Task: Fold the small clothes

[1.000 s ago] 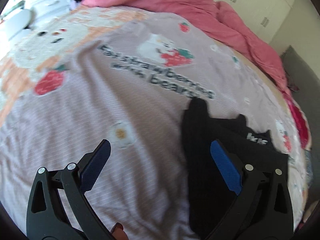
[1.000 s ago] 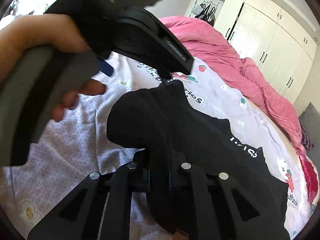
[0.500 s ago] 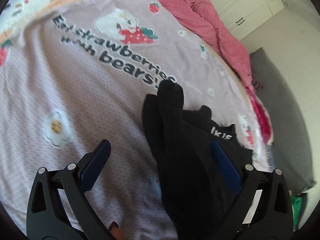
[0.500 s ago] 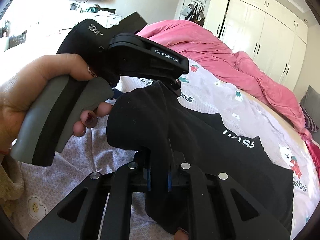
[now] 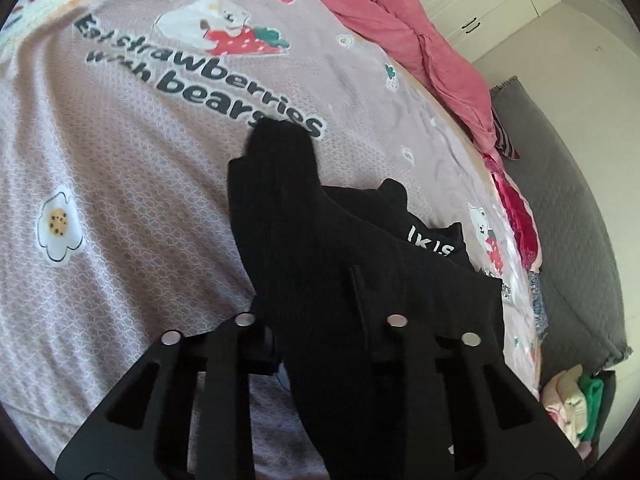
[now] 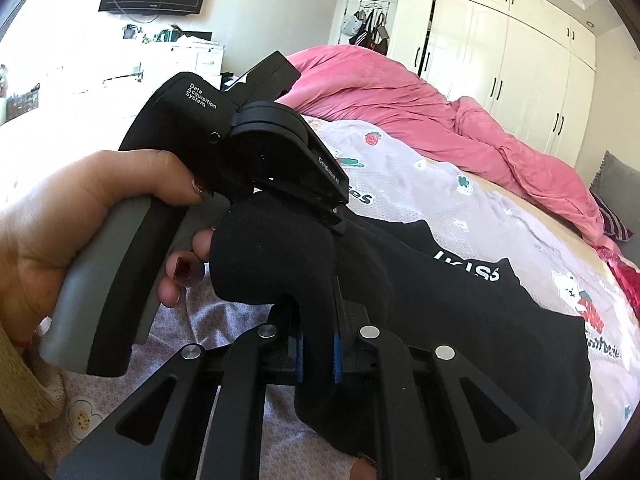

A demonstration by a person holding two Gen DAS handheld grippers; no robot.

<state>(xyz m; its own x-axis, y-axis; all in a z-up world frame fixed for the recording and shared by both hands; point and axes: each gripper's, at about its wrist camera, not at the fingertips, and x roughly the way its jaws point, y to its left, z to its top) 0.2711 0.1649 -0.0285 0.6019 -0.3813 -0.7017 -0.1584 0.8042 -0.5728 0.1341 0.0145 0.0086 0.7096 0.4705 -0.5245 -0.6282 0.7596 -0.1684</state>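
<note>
A small black garment (image 5: 360,248) with white lettering lies partly on the printed bedsheet (image 5: 140,160), one end lifted and bunched. In the left wrist view my left gripper (image 5: 320,320) is closing its jaws on a fold of that cloth, which fills the gap and hides the pads. In the right wrist view my right gripper (image 6: 316,354) is shut on another fold of the black garment (image 6: 440,300), its blue pads (image 6: 298,356) pressed on the cloth. The left gripper (image 6: 336,216), held by a hand (image 6: 80,216), bites the raised hump just beyond.
A crumpled pink duvet (image 5: 400,20) lies along the far side of the bed. A grey cushioned seat (image 5: 560,220) and a pile of clothes (image 5: 576,404) are off the right edge. White wardrobes (image 6: 500,40) line the wall.
My left gripper came down over the raised black cloth and closed its wide-open jaws onto it. The right gripper stayed shut on the garment and lifted slightly.
</note>
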